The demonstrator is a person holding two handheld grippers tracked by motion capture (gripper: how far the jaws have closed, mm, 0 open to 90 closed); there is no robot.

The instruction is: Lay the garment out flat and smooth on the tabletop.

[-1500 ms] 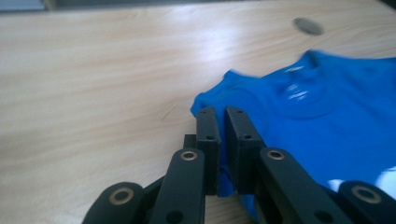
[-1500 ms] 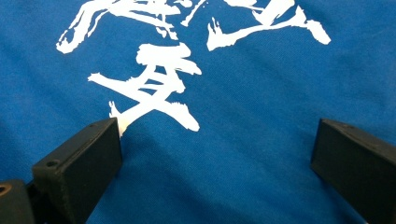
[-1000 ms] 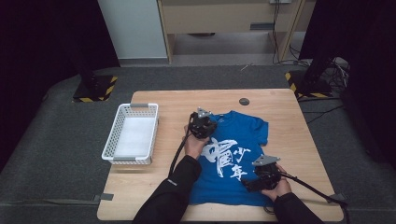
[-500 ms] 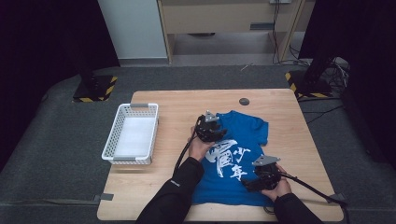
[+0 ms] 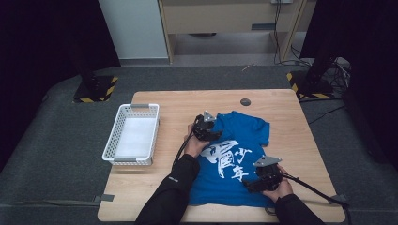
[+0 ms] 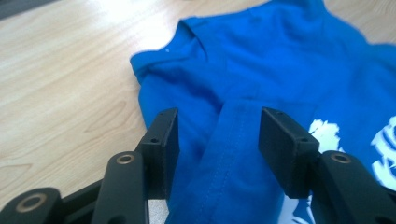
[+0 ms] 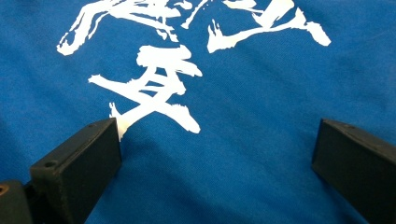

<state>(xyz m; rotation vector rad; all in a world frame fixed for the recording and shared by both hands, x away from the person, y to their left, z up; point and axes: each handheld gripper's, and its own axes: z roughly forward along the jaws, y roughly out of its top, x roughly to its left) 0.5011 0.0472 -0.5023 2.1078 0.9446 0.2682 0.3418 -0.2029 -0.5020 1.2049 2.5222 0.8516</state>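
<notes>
A blue T-shirt with white brush lettering lies flat on the wooden table. My left gripper sits at the shirt's upper left, by the sleeve. In the left gripper view the left gripper is open, and a folded sleeve hem lies between the jaws, close to the right one. My right gripper rests low over the shirt's lower right. In the right gripper view the right gripper is wide open above the lettering, with flat cloth under it.
A white mesh basket stands on the table's left side. A small dark disc is set in the table near the far edge. Bare wood runs along the far edge and right of the shirt. Cables trail from both grippers.
My left gripper has shifted slightly right and toward me onto the shirt's sleeve area. The right gripper has stayed in place.
</notes>
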